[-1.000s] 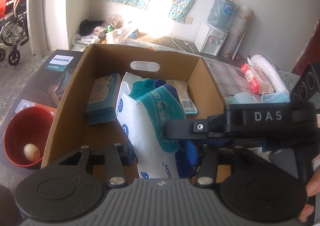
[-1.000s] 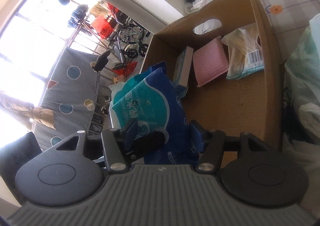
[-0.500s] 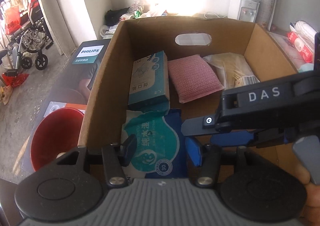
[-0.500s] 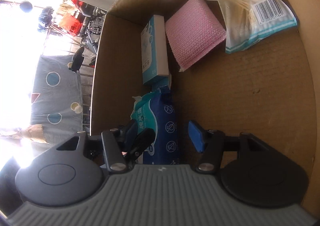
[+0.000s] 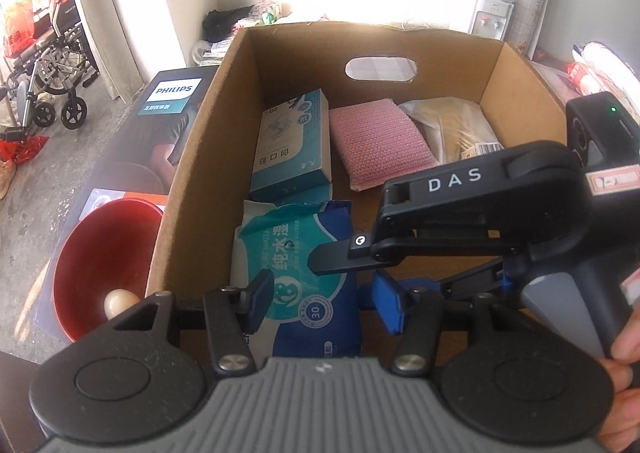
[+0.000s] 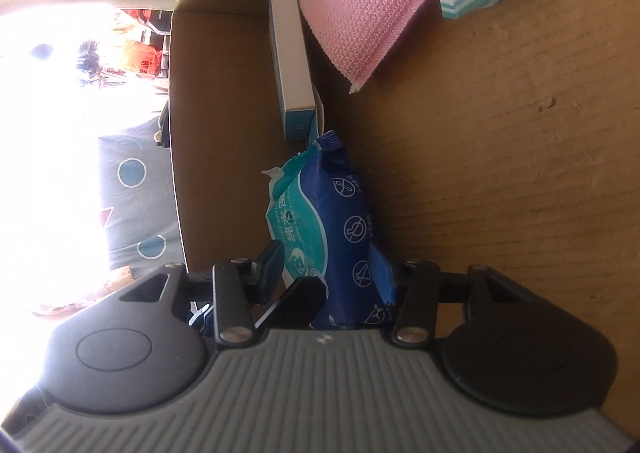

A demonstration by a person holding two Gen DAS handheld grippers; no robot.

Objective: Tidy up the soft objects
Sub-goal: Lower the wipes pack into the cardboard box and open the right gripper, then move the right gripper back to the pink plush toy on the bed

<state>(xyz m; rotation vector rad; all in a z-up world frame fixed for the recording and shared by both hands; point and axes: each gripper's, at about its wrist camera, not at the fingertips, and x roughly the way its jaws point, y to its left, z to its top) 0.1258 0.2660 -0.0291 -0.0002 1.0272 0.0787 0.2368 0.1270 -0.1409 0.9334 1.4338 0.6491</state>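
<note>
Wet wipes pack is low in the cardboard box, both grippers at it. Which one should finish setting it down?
Right. The right gripper straddles the wet wipes pack, its fingers closing on it. The left gripper looks looser: its blue finger stands clear of the pack's edge, so it probably grips nothing.

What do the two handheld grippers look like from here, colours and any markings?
The left gripper has a ribbed grey body, black round-capped linkages with silver screws, and blue pads on its jaws. The right gripper, seen from the left wrist camera, is black with white "DAS" lettering, a grey handle, a lit green lamp and a pink label.
</note>
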